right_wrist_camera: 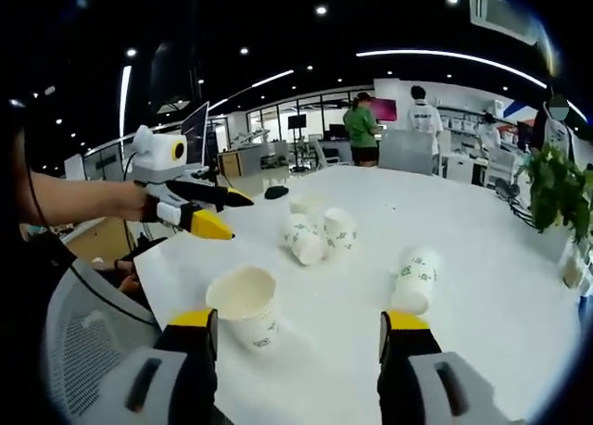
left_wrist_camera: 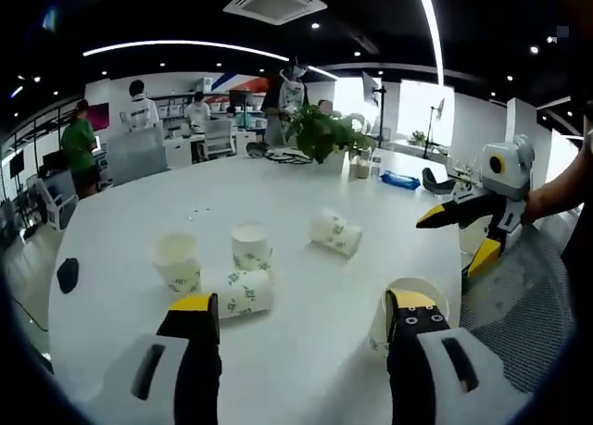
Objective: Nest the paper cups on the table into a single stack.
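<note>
white round table [left_wrist_camera: 306,286] carries five paper cups with green print, none nested yet. in the left gripper view, two upright cups [left_wrist_camera: 177,262] [left_wrist_camera: 250,246] stand close together near the middle-left, and a third cup [left_wrist_camera: 246,293] lies on its side just in front of them, close to the left gripper's [left_wrist_camera: 303,316] yellow-tipped left jaw. another tipped cup [left_wrist_camera: 335,231] lies apart toward the centre of the table, and an upright cup [left_wrist_camera: 408,306] stands at the near edge, partly hidden behind the right jaw. the left gripper's jaws stand wide apart with nothing between them. the right gripper [left_wrist_camera: 460,232] shows at the right of this view, held by a person's hand, its jaws parted and empty, off the table edge. in the right gripper view, the right gripper [right_wrist_camera: 301,332] also has its jaws spread wide and empty; the near upright cup [right_wrist_camera: 246,306] sits just ahead of its left jaw, a tipped cup [right_wrist_camera: 414,281] lies ahead of its right jaw. the left gripper [right_wrist_camera: 218,212] hovers at the left there. a potted plant [left_wrist_camera: 320,133] stands at the table's far side, and a small dark object [left_wrist_camera: 68,274] lies near its left edge.
</note>
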